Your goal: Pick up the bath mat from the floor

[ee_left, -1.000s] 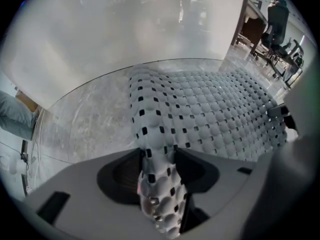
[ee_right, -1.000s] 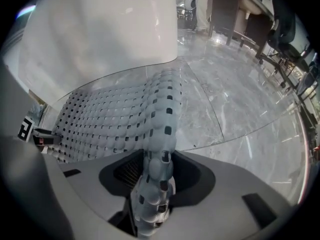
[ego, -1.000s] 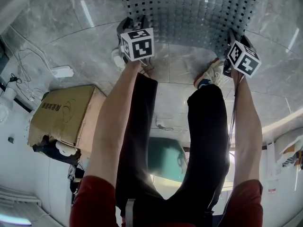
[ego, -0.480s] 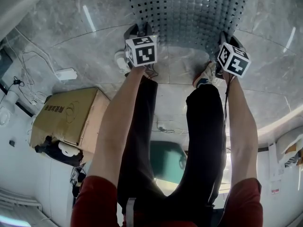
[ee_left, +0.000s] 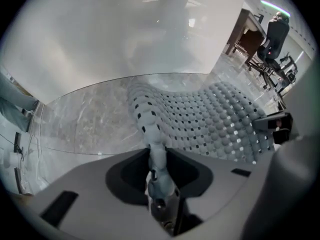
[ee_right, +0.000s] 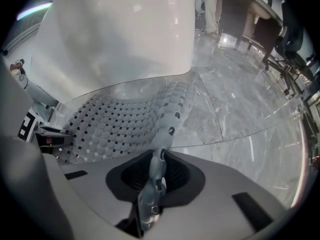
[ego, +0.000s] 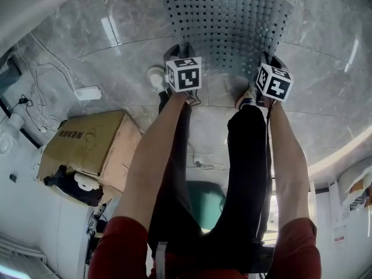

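Your left gripper (ego: 178, 53) and right gripper (ego: 269, 59) are closing on the mat (ego: 229, 22) edge. If you're lifting before both clamp firmly, you're risking it slipping free.

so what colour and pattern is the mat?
The mat is light grey, a bumpy surface with a regular grid of small square holes. It shows best in the left gripper view.

Cardboard box (ego: 87, 141) on grey marble floor (ego: 325, 68), white power strip (ego: 87, 92) lying near it, apart.
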Motion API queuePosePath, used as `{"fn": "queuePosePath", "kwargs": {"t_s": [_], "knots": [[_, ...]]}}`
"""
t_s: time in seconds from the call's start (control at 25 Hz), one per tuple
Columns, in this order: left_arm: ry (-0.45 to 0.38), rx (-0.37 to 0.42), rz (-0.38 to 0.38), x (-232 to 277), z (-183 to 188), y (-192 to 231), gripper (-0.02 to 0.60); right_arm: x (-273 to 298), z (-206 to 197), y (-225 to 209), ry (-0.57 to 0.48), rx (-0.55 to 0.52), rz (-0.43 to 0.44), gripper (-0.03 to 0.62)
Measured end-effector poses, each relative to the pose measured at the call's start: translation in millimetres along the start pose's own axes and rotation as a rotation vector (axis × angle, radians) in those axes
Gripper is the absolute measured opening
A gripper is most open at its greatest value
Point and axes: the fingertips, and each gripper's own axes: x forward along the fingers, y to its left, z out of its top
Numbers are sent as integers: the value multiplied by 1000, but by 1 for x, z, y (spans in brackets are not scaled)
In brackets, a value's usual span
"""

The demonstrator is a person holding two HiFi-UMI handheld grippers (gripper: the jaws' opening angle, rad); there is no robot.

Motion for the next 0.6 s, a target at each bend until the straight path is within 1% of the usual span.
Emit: {"fn": "queuePosePath", "kwargs": {"t_s": [0.16, 0.4, 0.6], "knots": [[14, -11, -8, -25, -6, -4, 112, -26, -5, 9, 12, -26, -1, 60], [49, 20, -40, -67, -11, -15, 104, -69, -6, 23, 24, -51, -1, 58], [66, 43, -66, -111, -12, -25, 103, -114, -7, 35, 29, -45, -7, 57]]}}
